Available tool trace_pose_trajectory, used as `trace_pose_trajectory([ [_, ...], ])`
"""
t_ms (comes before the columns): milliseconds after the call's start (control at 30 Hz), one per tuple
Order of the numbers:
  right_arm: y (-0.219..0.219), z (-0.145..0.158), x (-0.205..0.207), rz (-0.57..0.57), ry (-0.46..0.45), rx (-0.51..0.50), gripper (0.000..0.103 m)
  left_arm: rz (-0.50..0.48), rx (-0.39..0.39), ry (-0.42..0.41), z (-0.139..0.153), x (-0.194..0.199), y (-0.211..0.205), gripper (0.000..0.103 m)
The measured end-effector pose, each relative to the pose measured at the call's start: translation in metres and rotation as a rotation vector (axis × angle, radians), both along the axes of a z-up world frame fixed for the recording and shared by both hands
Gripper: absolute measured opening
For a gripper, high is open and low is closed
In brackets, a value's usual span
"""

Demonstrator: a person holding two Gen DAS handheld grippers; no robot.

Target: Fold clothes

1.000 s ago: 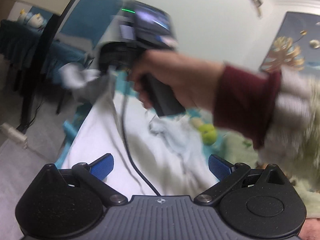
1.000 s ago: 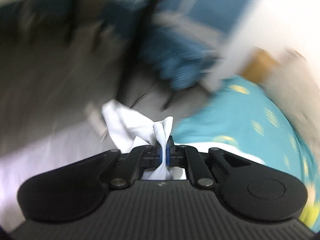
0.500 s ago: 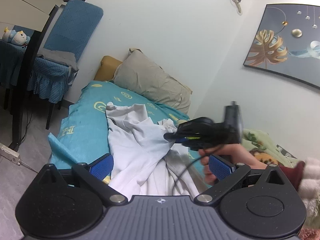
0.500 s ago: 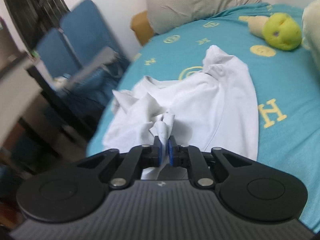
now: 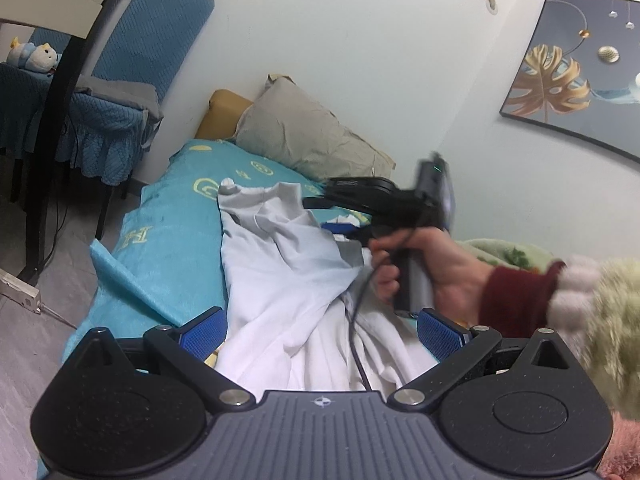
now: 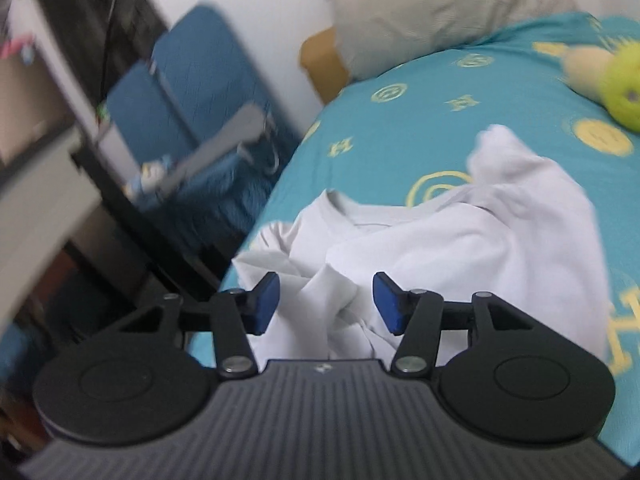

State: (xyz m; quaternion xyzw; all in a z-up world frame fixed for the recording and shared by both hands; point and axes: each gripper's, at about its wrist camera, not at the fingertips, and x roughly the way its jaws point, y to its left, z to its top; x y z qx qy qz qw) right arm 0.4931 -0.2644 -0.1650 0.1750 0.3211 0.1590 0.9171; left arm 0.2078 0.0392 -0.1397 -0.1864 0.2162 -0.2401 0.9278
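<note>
The left gripper (image 5: 320, 330) hangs with its blue pads wide apart over a rumpled white shirt (image 5: 288, 280) on the teal bed (image 5: 172, 240). A hand (image 5: 436, 276) holds the right gripper (image 5: 320, 212) above the shirt.

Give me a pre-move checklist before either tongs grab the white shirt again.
1. Right tongs released: ok. Jaws have just been opening; a bunched fold sits between the pads, unpressed.
2. Left tongs free: ok. Open, nothing gripped, cloth only lying below them.
3. White shirt fully on the teal bedsheet: not ok. One edge reaches the mattress side in the right wrist view.
4. Shirt flat enough to fold: not ok. Crumpled, with ridges and overlapping layers.
5. Collar located: ok. Neckline shows toward the grey pillow.
6. Cable clear of cloth: not ok. It hangs from the right hand across the shirt.
</note>
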Motion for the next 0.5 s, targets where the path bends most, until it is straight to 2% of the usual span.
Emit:
trace_pose_trajectory([
  [67,0.017,-0.004,0.011,0.05,0.04,-0.09,0.005,-0.003,0.005,0.003,-0.002,0.001,-0.001,0.102],
  [100,0.024,-0.004,0.01,0.053,0.037,-0.136,0.005,-0.004,0.007,0.002,-0.003,0.002,-0.002,0.102],
  [133,0.028,0.001,0.004,0.035,-0.012,-0.164,0.005,-0.004,0.009,-0.001,-0.003,0.001,-0.002,0.102],
  [200,0.025,0.017,-0.021,-0.074,-0.166,-0.144,0.005,-0.001,0.006,-0.013,-0.002,-0.001,-0.002,0.102],
  [300,0.015,0.029,-0.044,-0.258,-0.26,-0.15,0.004,0.004,-0.001,-0.028,0.0,-0.003,0.0,0.102],
  [400,0.01,0.022,-0.045,-0.339,-0.245,-0.24,0.004,0.01,0.003,-0.032,0.002,-0.004,0.001,0.102],
  [500,-0.005,0.004,-0.033,-0.349,-0.148,-0.218,0.007,0.015,0.024,-0.04,0.002,-0.005,0.0,0.102],
])
